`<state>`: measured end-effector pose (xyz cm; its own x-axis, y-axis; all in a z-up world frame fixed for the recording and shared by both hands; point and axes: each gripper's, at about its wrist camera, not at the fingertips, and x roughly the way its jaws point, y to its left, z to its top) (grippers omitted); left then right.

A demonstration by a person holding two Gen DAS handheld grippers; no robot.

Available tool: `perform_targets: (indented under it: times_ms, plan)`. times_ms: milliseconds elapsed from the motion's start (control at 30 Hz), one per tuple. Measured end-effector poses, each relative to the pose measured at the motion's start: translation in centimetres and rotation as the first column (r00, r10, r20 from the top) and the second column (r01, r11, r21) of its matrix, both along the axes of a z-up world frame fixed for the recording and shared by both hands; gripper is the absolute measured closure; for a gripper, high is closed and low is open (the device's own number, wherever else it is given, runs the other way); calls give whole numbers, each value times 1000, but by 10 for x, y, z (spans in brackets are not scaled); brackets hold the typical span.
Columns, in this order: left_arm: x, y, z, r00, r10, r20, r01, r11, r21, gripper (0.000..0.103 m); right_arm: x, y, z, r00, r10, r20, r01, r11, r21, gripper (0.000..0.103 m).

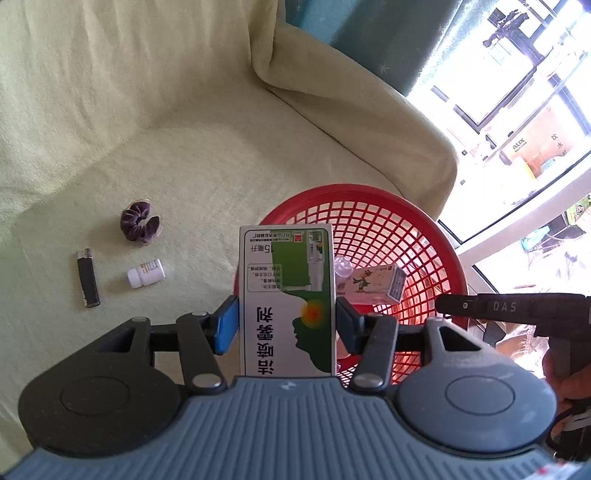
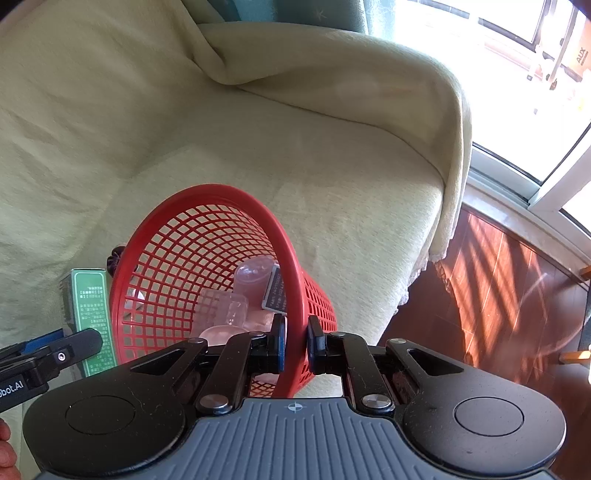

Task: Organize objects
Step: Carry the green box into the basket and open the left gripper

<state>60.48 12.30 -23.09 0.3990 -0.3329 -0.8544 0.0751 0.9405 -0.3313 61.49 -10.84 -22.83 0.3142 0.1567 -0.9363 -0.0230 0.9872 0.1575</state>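
Green-covered sofa (image 1: 221,155) bears red basket (image 1: 369,199); right gripper (image 2: 295,345) pinches basket rim, tilting it open; left gripper (image 1: 286,325) clamps spray box (image 1: 288,295) at basket's mouth, ready to drop.

We see a sofa under a pale yellow-green cover (image 1: 207,155), a teal curtain (image 1: 369,33) at twelve o'clock, a bright window (image 1: 517,92) at two, and reddish wood flooring (image 2: 498,295) at three.
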Motion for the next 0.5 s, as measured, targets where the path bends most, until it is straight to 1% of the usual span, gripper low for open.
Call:
perform_targets:
  times_ms: [100, 200, 267, 367, 500]
  plan:
    - [2, -11, -1, 1000, -26, -14, 25, 1000, -12, 53, 0, 1, 0, 1000, -1, 0, 1, 1000, 2, 95]
    - [4, -19, -1, 999, -50, -10, 49, 998, -32, 53, 0, 1, 0, 1000, -1, 0, 1, 1000, 4, 95]
    - [4, -21, 0, 998, -63, -6, 63, 997, -52, 42, 1, 1, 0, 1000, -1, -2, 1, 1000, 7, 95]
    - [4, -23, 2, 998, -68, 7, 68, 997, -31, 42, 1, 1, -1, 1000, -4, -3, 4, 1000, 7, 95]
    - [5, -12, -1, 999, -40, -11, 40, 999, -14, 42, 2, -1, -2, 1000, -12, -6, 12, 1000, 9, 95]
